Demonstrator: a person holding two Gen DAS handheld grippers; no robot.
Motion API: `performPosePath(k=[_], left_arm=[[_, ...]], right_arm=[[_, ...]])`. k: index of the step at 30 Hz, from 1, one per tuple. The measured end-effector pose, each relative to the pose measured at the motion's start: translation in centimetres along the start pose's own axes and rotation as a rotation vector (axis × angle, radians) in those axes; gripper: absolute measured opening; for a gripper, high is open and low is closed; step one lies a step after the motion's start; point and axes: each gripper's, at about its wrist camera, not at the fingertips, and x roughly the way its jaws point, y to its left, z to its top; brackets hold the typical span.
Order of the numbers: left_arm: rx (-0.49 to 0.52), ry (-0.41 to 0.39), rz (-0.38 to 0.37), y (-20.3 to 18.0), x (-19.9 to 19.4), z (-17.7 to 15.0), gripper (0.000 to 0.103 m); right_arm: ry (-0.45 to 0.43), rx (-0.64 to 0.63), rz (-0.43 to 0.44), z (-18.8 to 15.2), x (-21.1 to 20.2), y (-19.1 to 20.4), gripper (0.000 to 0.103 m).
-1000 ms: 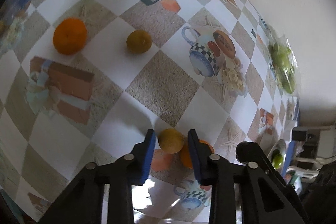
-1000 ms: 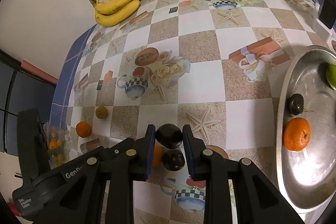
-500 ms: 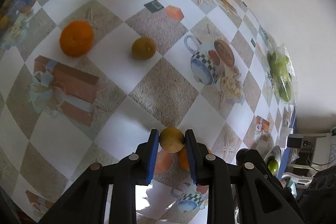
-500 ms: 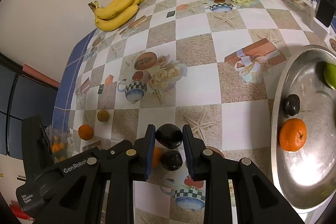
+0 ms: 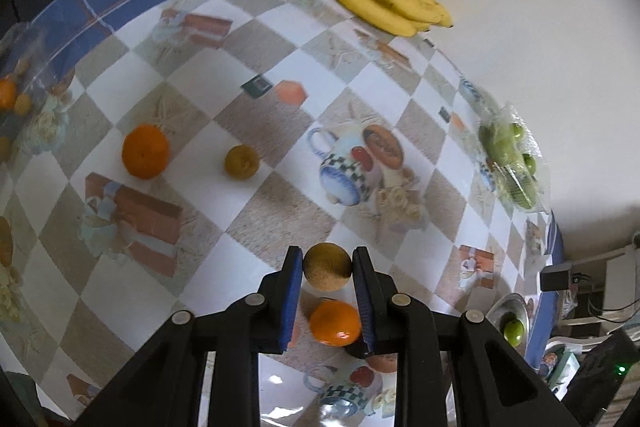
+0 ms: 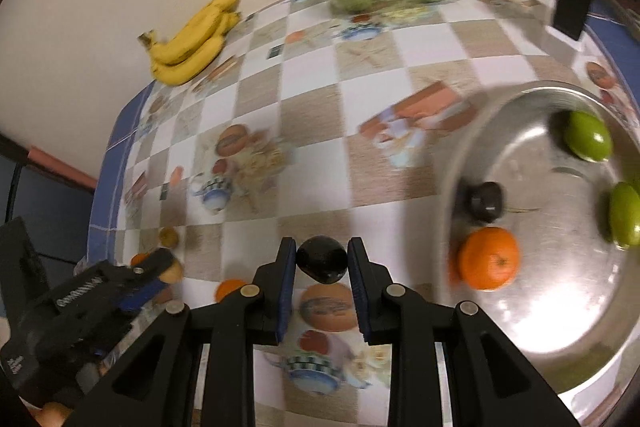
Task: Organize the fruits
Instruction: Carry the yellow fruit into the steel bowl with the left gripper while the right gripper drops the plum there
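- Left wrist view: left gripper (image 5: 327,267) fingers clamped on a yellow-brown fruit (image 5: 327,266), raised above an orange (image 5: 335,323) on the surface (image 5: 120,307).
- Right gripper (image 6: 322,263) fingers pinch a dark fruit (image 6: 322,263) near the metal tray (image 6: 552,327) holding an orange fruit (image 6: 489,258).

Yellow-brown round fruit (image 5: 327,271) clamped between left-view pads, off the table. Orange (image 5: 335,323) on the cloth just below it. Second orange (image 5: 145,156) at 10 o'clock, small brownish fruit (image 5: 241,161) beside it at 11. Bananas (image 5: 390,3) at 12, bagged green fruits (image 5: 510,163) at 2. Right view: dark glossy fruit (image 6: 322,264) pinched mid-air. Steel tray (image 6: 532,311) at 3 holds an orange (image 6: 489,258), a dark fruit (image 6: 485,200), two green fruits (image 6: 590,137).
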Motion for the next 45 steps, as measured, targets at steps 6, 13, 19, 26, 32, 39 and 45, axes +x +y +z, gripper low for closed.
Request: performPosePath(k=[6,13,19,26,32,39,45], left_arm=[[0.059,-0.004,-0.012,-2.4,0.1,-0.8,0.027],[0.202,0.007,-0.031,-7.2,0.4,-3.2,0.027],[0.372,0.040,-0.060,-12.4,0.8,-6.7,0.027],[0.526,0.097,-0.104,-16.7,1.4,-10.9,0.027],[0.636,0.135,-0.111,-19.1,1.9,-14.1,0.028],[0.687,0.154,-0.100,-20.0,2.5,-15.7,0.028],[0.704,0.171,-0.086,-20.1,3.2,-16.3,0.028]], right_arm=[[-0.015,0.098,-0.021,0.4,-1.2,-3.8,0.027],[-0.052,0.214,-0.053,0.6,-3.2,-8.6,0.027],[-0.083,0.270,-0.084,0.7,-5.0,-11.7,0.027],[-0.124,0.317,-0.098,0.5,-7.1,-14.1,0.027],[-0.161,0.322,-0.106,0.2,-8.8,-14.9,0.028],[-0.177,0.301,-0.126,0.2,-9.6,-14.7,0.028],[-0.154,0.292,-0.165,0.1,-9.0,-15.0,0.028]])
